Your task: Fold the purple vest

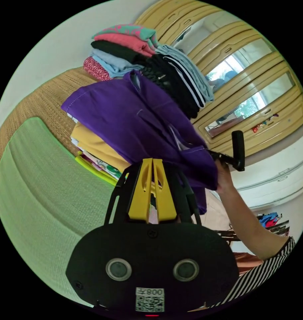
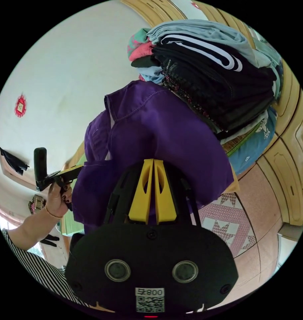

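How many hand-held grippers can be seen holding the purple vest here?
2. The left hand-held gripper has its yellow jaws together on the purple vest near its lower edge; the right hand-held gripper is closed on the vest's other side.

Crowded ahead, open to one side

In the left gripper view the purple vest point(image 1: 141, 123) hangs across the way just past the closed yellow fingers point(image 1: 147, 190), and a tall stack of folded clothes point(image 1: 148, 60) stands close behind it, near the mirrored wardrobe point(image 1: 244, 100). The green mat point(image 1: 48, 200) lies bare beside the garments. In the right gripper view, tiled floor point(image 2: 261, 240) below the stack is open.
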`<state>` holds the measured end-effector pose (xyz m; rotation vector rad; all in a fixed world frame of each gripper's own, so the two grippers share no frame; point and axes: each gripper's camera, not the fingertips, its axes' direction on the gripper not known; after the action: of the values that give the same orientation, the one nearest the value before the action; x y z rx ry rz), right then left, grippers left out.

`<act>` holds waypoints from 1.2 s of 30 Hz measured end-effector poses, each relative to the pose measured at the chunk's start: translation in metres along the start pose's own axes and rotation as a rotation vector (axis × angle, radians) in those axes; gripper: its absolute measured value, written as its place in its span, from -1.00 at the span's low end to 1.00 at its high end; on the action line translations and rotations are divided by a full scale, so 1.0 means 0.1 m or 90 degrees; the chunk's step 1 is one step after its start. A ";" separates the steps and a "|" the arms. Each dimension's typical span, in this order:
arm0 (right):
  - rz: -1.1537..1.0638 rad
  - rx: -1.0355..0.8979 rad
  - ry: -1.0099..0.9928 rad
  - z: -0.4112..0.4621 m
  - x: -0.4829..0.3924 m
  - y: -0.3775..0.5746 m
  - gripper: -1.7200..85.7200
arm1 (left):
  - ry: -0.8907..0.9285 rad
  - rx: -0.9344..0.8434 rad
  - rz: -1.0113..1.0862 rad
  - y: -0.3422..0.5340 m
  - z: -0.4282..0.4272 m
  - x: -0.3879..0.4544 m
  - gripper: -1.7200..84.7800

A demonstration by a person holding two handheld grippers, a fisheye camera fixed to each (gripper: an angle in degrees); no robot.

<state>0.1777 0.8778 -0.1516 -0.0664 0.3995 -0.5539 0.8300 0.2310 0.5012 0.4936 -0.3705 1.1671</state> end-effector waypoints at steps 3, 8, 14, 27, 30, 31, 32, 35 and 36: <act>-0.001 0.002 -0.009 -0.12 -0.07 -0.20 -0.96 | -0.005 0.014 -0.009 -0.06 -0.04 -0.04 -0.96; -0.025 0.044 -0.021 -0.57 -0.29 -0.29 -0.96 | 0.027 0.043 0.003 0.10 -0.21 -0.03 -0.96; -0.145 0.118 -0.043 -1.24 -0.97 -0.06 -0.96 | 0.019 0.049 0.020 0.24 -0.26 -0.02 -0.96; -0.167 0.057 -0.001 -1.74 -1.23 -0.59 -0.96 | 0.066 0.078 0.020 0.75 -0.81 -0.22 -0.96; -0.186 0.120 0.035 -2.22 -1.36 -0.51 -0.96 | 0.064 0.066 0.005 1.26 -0.98 -0.42 -0.96; -0.198 0.134 0.039 -2.39 -1.43 -0.46 -0.96 | 0.049 0.045 -0.007 1.52 -1.02 -0.51 -0.96; -0.212 0.139 0.037 -2.52 -1.52 -0.40 -0.96 | 0.027 0.020 -0.024 1.80 -1.04 -0.60 -0.96; -0.257 0.103 0.017 -2.53 -1.80 -0.23 -0.96 | -0.044 -0.051 -0.077 2.52 -1.09 -0.80 -0.96; -0.267 0.085 0.015 -2.47 -1.86 -0.20 -0.96 | -0.061 -0.067 -0.089 2.66 -1.11 -0.83 -0.96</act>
<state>-0.0719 0.9690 -0.3102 -0.0146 0.3719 -0.9945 0.5548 0.3083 0.4119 0.4770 -0.4697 0.9867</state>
